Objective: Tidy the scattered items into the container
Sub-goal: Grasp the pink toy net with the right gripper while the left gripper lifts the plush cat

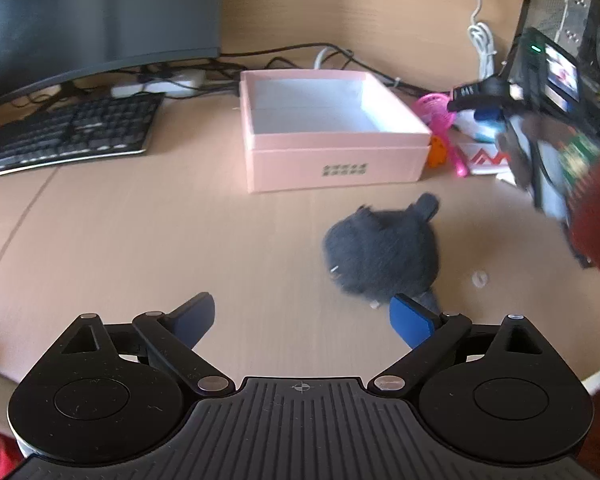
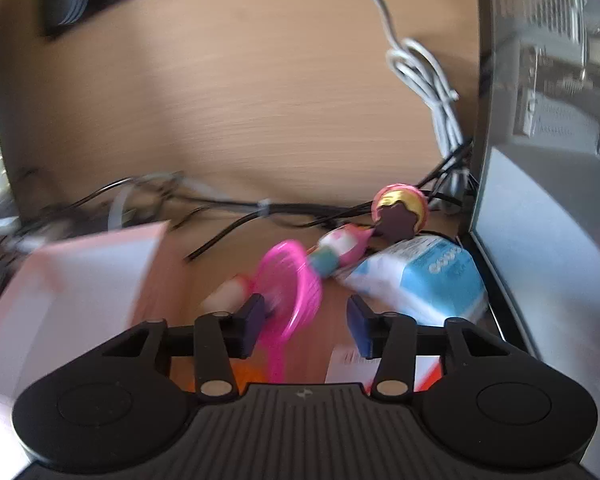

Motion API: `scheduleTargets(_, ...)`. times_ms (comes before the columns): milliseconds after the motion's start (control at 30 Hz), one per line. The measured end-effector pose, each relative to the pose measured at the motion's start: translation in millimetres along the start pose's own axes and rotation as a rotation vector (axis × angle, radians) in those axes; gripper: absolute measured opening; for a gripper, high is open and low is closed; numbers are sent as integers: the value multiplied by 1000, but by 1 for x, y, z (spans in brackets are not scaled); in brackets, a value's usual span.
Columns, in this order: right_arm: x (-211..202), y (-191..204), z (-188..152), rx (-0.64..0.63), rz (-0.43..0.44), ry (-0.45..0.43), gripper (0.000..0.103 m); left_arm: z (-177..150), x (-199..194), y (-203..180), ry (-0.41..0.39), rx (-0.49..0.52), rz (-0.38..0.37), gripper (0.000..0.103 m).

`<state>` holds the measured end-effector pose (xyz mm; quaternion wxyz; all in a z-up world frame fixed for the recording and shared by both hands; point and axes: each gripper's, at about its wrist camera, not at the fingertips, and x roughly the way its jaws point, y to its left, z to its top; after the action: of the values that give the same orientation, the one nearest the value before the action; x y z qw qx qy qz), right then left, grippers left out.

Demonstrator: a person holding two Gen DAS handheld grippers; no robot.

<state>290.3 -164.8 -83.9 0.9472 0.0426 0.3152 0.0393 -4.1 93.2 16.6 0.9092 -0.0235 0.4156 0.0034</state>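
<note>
An open pink box stands mid-desk, empty inside; its corner also shows in the right wrist view. A dark furry item lies on the desk in front of the box, just ahead of my open left gripper. My right gripper is open, its jaws either side of a pink toy fan, which also shows right of the box. Beyond the fan lie a colourful toy wand and a blue-white packet.
A keyboard and monitor sit at the left. Cables run behind the box. A computer case stands at the right. An orange item and a white-red card lie by the box.
</note>
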Motion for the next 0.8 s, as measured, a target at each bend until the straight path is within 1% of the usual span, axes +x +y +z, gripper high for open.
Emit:
scheduleTargets(67,21,1,3,8,-13,18,34,-6,-5,6,8,-17,17,98)
scheduleTargets(100,31,1,6,4,3,39,26,-8,-6,10,10,-27,19,98)
scheduleTargets(133,40,2,8,-1,18,60,22,-9,-8,12,12,-34,19,98)
scheduleTargets(167,45,2,8,-2,27,78,21,-10,-8,14,13,-34,18,98)
scheduleTargets(200,48,0,7,5,33,92,16,-10,-8,15,14,-30,16,98)
scheduleTargets(233,47,-2,5,19,41,102,14,-10,-7,15,14,-23,11,98)
scheduleTargets(267,43,-5,2,33,51,110,14,-9,-6,15,13,-15,1,98)
scheduleTargets(367,16,-10,-14,51,80,130,13,-4,0,12,10,14,-41,99)
scheduleTargets(433,-9,-13,-29,63,100,156,13,0,7,8,10,38,-79,99)
scheduleTargets(500,-41,-16,-45,56,97,171,13,4,14,1,9,70,-120,99)
scheduleTargets(567,-77,-16,-59,10,55,152,13,8,22,-7,8,103,-156,100)
scheduleTargets(667,-126,-15,-76,-84,-45,92,13,13,36,-22,17,136,-192,100)
scheduleTargets(733,-149,-13,-82,-147,-112,29,12,17,44,-32,23,156,-207,100)
scheduleTargets(800,-162,-14,-83,-171,-141,-14,12,20,48,-41,19,178,-214,100)
